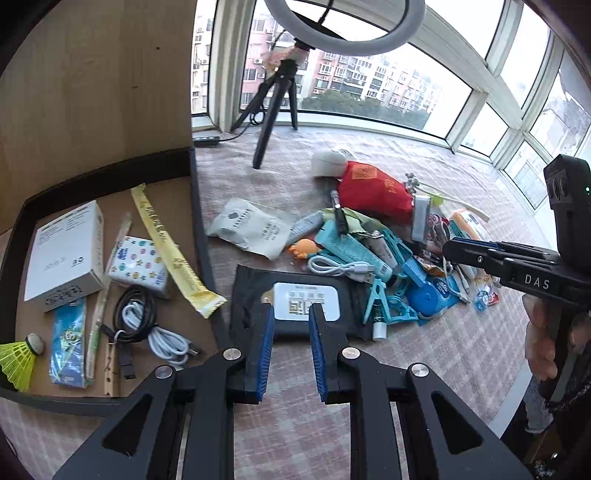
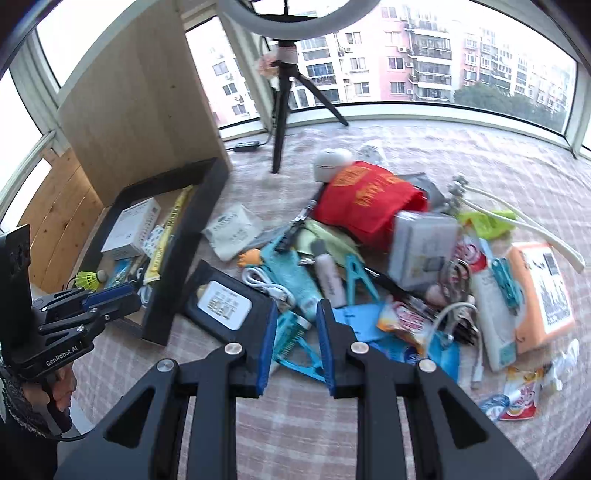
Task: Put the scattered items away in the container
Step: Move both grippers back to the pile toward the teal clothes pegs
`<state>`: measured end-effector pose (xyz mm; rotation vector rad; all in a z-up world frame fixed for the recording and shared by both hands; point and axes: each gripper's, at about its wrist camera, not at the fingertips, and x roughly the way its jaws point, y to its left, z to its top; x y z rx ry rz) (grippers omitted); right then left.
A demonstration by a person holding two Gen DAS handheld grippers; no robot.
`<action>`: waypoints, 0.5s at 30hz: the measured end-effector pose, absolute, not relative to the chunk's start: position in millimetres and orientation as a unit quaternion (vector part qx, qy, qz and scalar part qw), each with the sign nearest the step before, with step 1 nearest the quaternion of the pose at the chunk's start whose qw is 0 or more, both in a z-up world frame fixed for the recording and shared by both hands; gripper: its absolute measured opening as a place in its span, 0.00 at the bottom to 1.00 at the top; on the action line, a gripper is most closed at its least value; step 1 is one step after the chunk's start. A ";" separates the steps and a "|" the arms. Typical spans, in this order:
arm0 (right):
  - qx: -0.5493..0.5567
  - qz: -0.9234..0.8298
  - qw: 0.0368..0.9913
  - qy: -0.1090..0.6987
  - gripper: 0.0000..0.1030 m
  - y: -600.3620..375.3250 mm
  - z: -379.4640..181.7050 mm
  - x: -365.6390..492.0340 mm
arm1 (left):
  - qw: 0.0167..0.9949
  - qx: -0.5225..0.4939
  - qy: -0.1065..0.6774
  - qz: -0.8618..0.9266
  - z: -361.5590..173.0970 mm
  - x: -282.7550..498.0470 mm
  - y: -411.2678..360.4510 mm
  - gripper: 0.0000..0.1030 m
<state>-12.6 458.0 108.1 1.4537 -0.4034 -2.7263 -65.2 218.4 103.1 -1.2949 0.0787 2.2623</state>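
Overhead, ring light [image 1: 343,26] above plaid tablecloth [image 1: 424,350] beside windows [image 2: 443,55].

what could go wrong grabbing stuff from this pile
The white cable lies looped among the clips and tubes in the pile, so lifting one item may drag others along. The black wipes pack lies flat on the cloth beside the tray; its low edge may slip from the left gripper.

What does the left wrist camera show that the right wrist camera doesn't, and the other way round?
Only the left wrist view shows the coiled cables on the tray's floor. Only the right wrist view shows the orange packet at the pile's far right and the whole grey box. Both show the black tray, the black wipes pack, the red bag, the tripod, and both tools open and empty.
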 end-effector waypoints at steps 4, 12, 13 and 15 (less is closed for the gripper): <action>0.479 -0.867 -0.005 -0.137 0.21 485.4 97.8 8.4 | 0.288 -0.490 0.041 0.822 94.1 -58.1 243.3 0.18; 0.508 -0.852 0.017 -0.125 0.21 476.8 71.5 21.0 | 0.328 -0.511 0.085 0.790 73.1 -53.4 291.2 0.18; 0.511 -0.850 0.029 -0.124 0.21 472.9 69.2 19.8 | 0.333 -0.513 0.088 0.786 70.8 -53.1 295.7 0.18; 0.516 -0.848 0.050 -0.109 0.21 462.0 66.0 16.9 | 0.343 -0.519 0.090 0.778 66.3 -53.9 302.5 0.18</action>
